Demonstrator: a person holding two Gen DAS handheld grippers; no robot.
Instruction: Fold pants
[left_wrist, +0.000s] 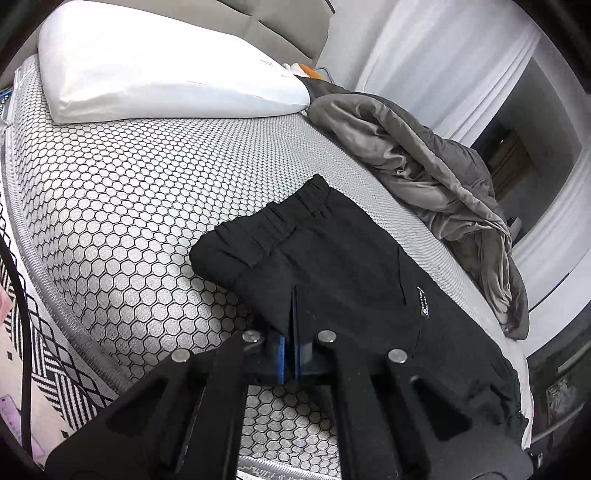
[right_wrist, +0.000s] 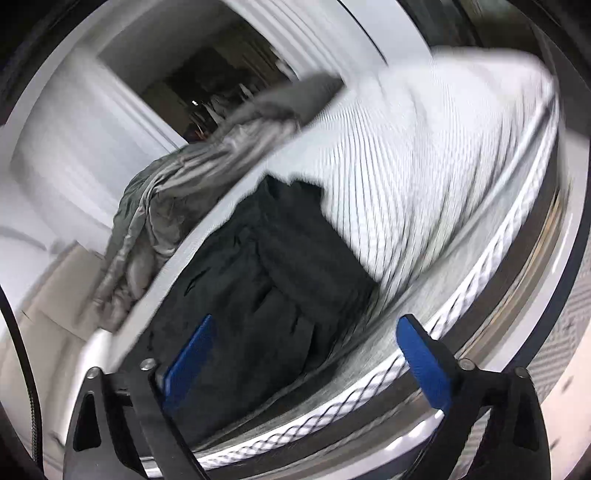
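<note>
Black pants (left_wrist: 351, 258) lie folded lengthwise on the bed, elastic waistband toward the pillow. My left gripper (left_wrist: 293, 334) is shut on the near edge of the pants, and the fabric puckers where the blue pads pinch it. In the blurred right wrist view the pants (right_wrist: 277, 266) run away from the camera along the mattress edge. My right gripper (right_wrist: 306, 363) is open above their near end. Its left pad (right_wrist: 188, 362) is over the black cloth and its right pad (right_wrist: 424, 365) is over the mattress edge, neither pressing on anything.
The mattress (left_wrist: 129, 206) has a hexagon-patterned cover. A white pillow (left_wrist: 147, 70) lies at its head. A crumpled grey blanket (left_wrist: 443, 184) hangs off the far side beside the pants. A black-and-white rug (left_wrist: 44, 332) and a black cable lie on the floor at left.
</note>
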